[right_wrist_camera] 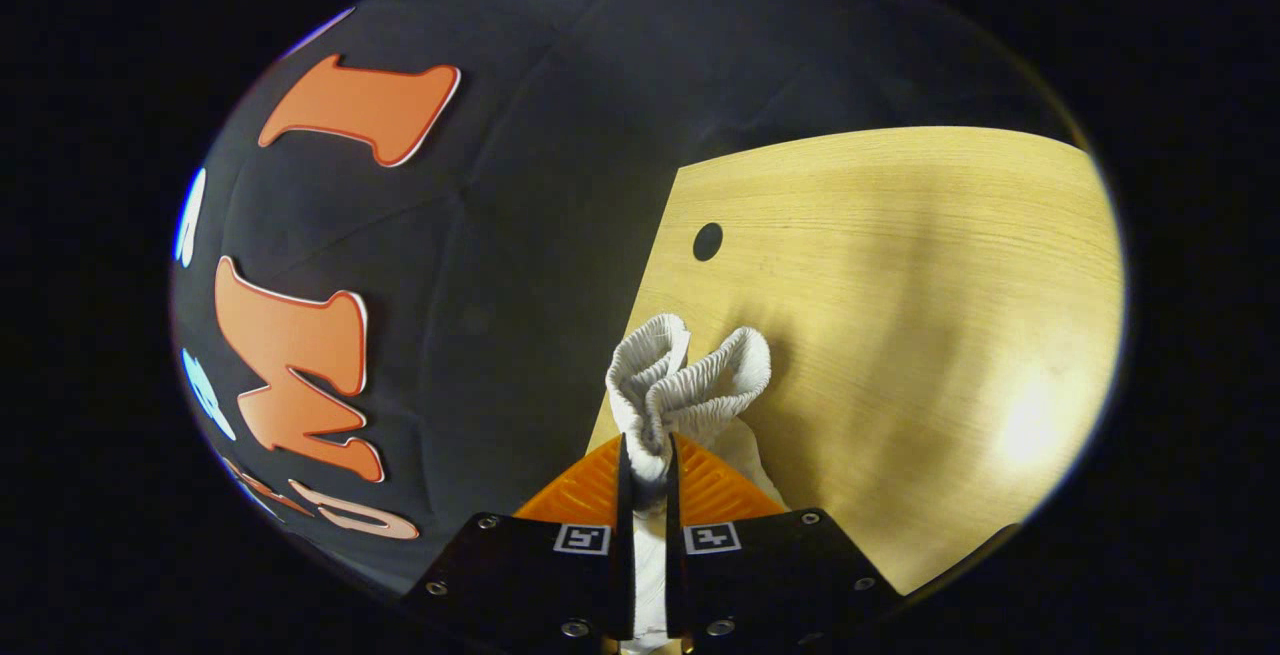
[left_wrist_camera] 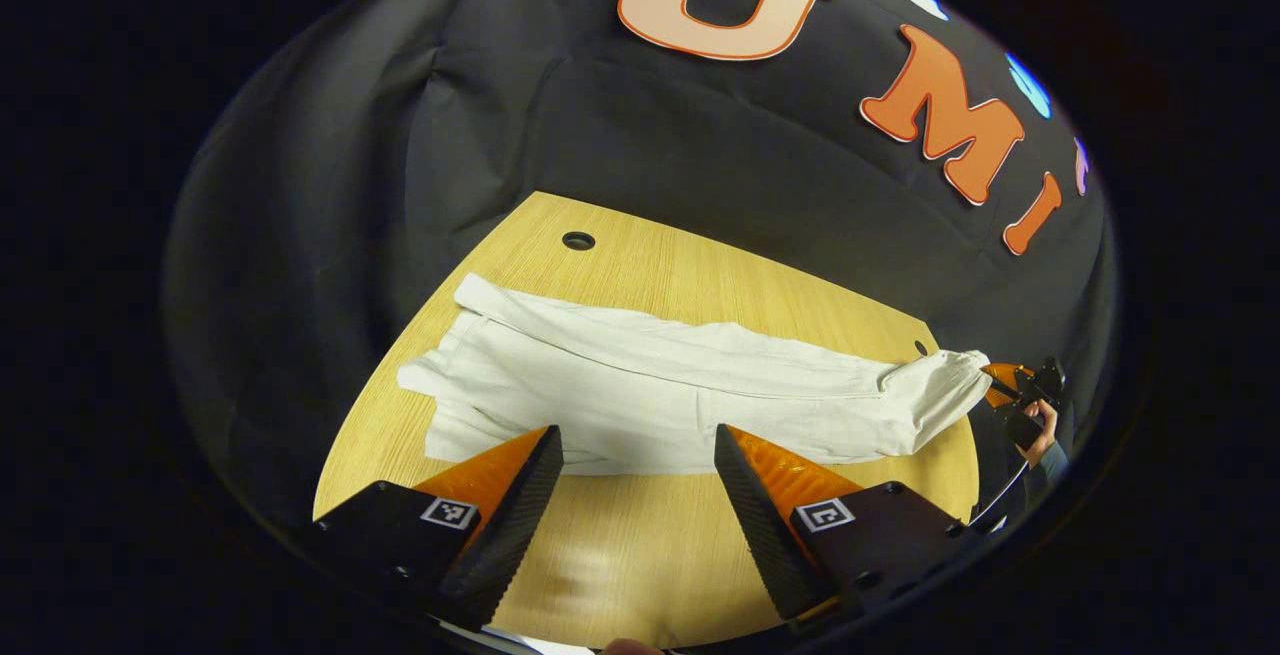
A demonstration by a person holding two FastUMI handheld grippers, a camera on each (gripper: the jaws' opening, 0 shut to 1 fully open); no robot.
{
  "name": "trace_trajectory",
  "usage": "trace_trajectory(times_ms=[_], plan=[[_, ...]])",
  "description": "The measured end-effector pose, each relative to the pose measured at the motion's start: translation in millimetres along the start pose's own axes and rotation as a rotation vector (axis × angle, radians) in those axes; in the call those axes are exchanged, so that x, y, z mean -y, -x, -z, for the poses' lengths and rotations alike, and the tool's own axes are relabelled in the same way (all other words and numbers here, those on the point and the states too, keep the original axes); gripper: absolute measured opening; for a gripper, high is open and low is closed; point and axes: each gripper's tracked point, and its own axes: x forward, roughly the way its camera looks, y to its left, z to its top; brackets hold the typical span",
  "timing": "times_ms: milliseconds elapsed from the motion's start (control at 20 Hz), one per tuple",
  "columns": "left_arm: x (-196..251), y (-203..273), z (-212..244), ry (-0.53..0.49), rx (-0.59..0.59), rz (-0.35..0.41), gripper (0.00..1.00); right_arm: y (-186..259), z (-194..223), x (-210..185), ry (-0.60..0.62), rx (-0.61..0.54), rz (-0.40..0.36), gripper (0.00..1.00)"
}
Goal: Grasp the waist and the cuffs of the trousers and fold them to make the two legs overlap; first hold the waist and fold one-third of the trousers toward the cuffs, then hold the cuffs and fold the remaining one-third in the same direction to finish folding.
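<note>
I see the trousers (left_wrist_camera: 650,390) as pale off-white cloth stretched long across the wooden table (left_wrist_camera: 640,555), lightly creased, with a lengthwise fold line running along them. In the left gripper view one end lies spread flat toward nine o'clock, the other is bunched and lifted toward three o'clock, where the right gripper (left_wrist_camera: 1005,390) and a hand (left_wrist_camera: 1040,435) meet it.

My left gripper (left_wrist_camera: 638,480) has its fingers spread wide apart, holding nothing; the near edge of the trousers lies at twelve o'clock from the fingertips, just past them.

In the right gripper view, my right gripper (right_wrist_camera: 646,470) has its fingers pinched on a ribbed, gathered band of the trousers (right_wrist_camera: 690,380), which ruffles out at twelve o'clock beyond the tips.
</note>
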Motion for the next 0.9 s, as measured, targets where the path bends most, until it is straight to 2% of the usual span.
trace_trajectory(times_ms=[200, 300, 900], plan=[[-17.2, -14.9, 6.3, 0.025, -0.022, 0.009, 0.97, 6.5, 26.4, -34.4, 0.027, -0.012, -0.054, 0.12], [-28.8, -18.3, 7.1, 0.037, -0.031, 0.010, 1.00, 9.4, 44.1, -48.9, 0.045, -0.022, -0.074, 0.12], [-91.5, -42.4, 12.3, 0.146, -0.077, 0.020, 0.99, -4.1, 165.8, -92.9, 0.125, -0.117, -0.097, 0.12]])
